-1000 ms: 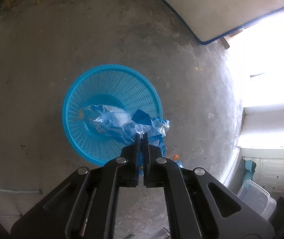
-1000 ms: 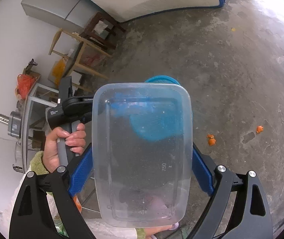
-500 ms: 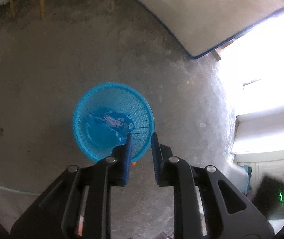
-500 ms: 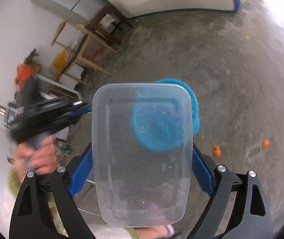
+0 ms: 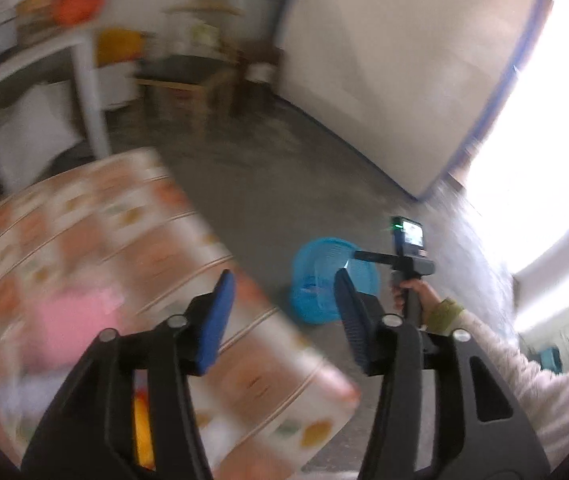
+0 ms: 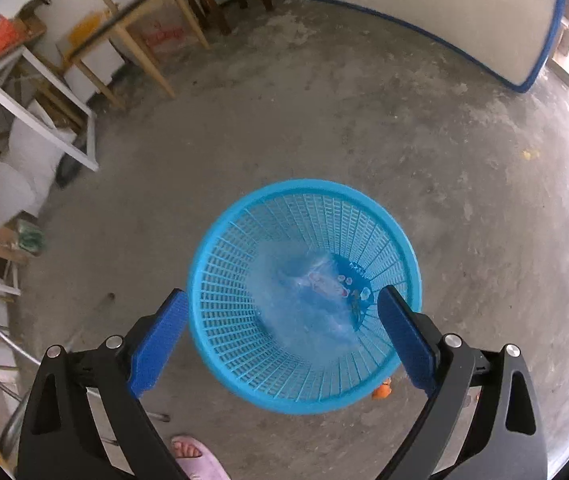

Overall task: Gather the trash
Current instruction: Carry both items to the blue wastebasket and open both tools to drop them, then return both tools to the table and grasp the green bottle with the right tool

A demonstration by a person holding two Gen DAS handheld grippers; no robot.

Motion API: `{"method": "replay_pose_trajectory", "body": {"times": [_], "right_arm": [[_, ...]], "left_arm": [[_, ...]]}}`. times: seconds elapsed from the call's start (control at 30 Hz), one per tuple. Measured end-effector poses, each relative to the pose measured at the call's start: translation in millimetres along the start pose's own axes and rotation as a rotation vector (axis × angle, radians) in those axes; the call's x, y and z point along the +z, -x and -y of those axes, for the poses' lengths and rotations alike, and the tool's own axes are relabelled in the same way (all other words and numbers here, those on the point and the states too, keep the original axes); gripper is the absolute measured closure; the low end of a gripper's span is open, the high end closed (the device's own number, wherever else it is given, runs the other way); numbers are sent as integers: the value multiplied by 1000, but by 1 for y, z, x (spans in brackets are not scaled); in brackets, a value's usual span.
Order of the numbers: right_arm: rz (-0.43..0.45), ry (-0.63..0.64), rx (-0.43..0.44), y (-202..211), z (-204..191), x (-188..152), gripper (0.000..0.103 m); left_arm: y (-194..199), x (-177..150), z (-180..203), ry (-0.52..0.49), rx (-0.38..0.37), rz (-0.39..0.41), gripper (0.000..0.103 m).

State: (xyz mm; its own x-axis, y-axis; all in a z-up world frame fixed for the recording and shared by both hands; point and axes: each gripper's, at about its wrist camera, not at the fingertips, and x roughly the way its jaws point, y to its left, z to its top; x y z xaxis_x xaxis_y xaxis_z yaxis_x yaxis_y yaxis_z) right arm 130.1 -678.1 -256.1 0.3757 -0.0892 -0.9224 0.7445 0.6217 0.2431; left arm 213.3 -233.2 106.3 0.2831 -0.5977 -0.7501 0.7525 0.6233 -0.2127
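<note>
The blue mesh basket (image 6: 220, 272) stands on the concrete floor right under my right gripper (image 6: 282, 298). Its jaws are opening wide and nothing is between them. A blurred clear plastic container (image 6: 296, 312) shows inside the basket, beside a blue snack wrapper (image 6: 346, 284). In the blurred left wrist view my left gripper (image 5: 284, 280) hangs high over a table corner, jaws opening and empty. The basket (image 5: 316, 268) lies beyond it, with the person's hand (image 5: 408, 292) holding the right gripper above it.
A table with an orange-patterned cloth (image 5: 84, 248) fills the left, with a pink thing (image 5: 72, 320) on it. Wooden stools and frames (image 6: 132, 52) line the far wall. Orange scraps (image 6: 382, 390) lie by the basket. A foot in a pink slipper (image 6: 196, 454) is near.
My left gripper let the blue wrapper fall into the basket, opened, rose and swung toward the table. My right gripper came over the basket and let go of the clear container.
</note>
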Motion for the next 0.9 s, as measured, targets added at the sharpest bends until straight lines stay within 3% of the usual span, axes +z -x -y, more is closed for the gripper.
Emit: {"method": "replay_pose_trajectory", "body": {"times": [0.07, 0.13, 0.33, 0.47, 0.63, 0.67, 0.8, 0.9], "right_arm": [[19, -2, -18, 0, -1, 0, 11], [54, -11, 17, 14, -2, -4, 11], [178, 57, 65, 92, -16, -33, 11], [265, 138, 72, 155, -38, -63, 7], [350, 251, 45, 218, -81, -100, 6], [360, 272, 29, 231, -95, -109, 6], [409, 347, -33, 266, -140, -129, 6], [463, 432, -66, 290, -178, -152, 6]], "left_arm": [[45, -29, -31, 63, 112, 58, 43], [81, -59, -56, 137, 214, 111, 38], [164, -129, -107, 326, 382, 238, 27], [188, -165, -128, 402, 449, 261, 25], [195, -190, -138, 383, 537, 226, 24], [196, -196, -141, 373, 547, 212, 20], [201, -217, -149, 379, 544, 195, 12], [204, -232, -156, 416, 489, 201, 9]]}}
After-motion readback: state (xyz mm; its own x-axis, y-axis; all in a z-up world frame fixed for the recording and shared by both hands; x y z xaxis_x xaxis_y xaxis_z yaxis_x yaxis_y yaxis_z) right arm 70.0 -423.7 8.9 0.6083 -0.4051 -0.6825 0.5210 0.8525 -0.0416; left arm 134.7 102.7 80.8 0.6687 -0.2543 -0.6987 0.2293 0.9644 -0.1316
